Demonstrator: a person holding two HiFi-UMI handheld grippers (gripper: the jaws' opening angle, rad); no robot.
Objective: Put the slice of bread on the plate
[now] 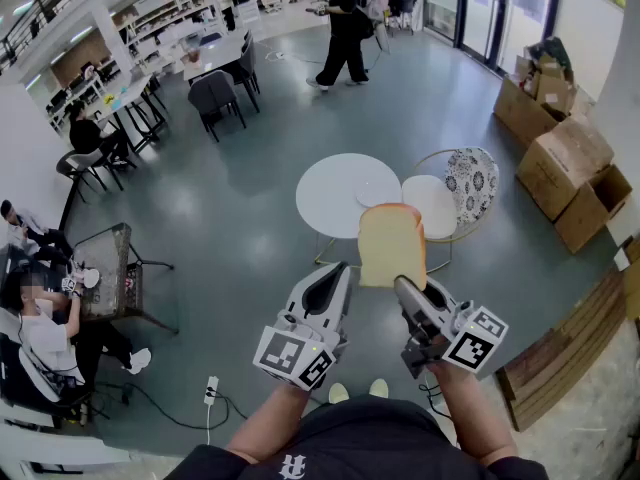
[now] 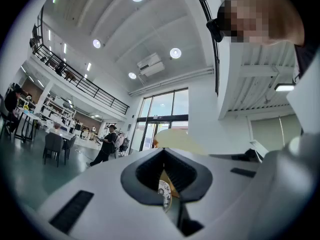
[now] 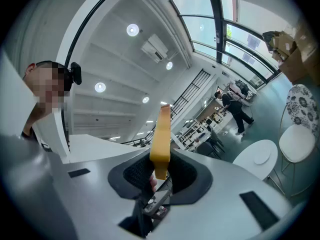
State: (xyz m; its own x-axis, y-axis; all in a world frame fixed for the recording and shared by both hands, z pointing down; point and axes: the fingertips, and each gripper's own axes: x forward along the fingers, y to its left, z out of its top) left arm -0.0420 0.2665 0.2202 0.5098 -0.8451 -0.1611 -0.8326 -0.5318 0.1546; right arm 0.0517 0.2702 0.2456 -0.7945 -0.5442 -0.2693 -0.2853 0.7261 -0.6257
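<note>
A slice of bread [image 1: 391,245] with a tan crust stands upright in the air, with my right gripper [image 1: 402,284] shut on its lower edge. In the right gripper view the bread [image 3: 161,134] rises edge-on from between the dark pads of the right gripper [image 3: 159,171]. A small white plate [image 1: 378,194] lies on a round white table [image 1: 335,208] on the floor far below; in the right gripper view that plate [image 3: 261,157] is at the right. My left gripper [image 1: 331,271] hangs just left of the bread, jaws together and holding nothing; the left gripper [image 2: 166,181] shows only a thin slit.
A smaller white round seat [image 1: 437,204] and a flower-patterned chair [image 1: 472,180] stand right of the table. Cardboard boxes [image 1: 570,168] line the right wall, above wooden planks [image 1: 560,353]. A person [image 1: 345,23] walks at the back. A power strip [image 1: 211,389] lies on the floor.
</note>
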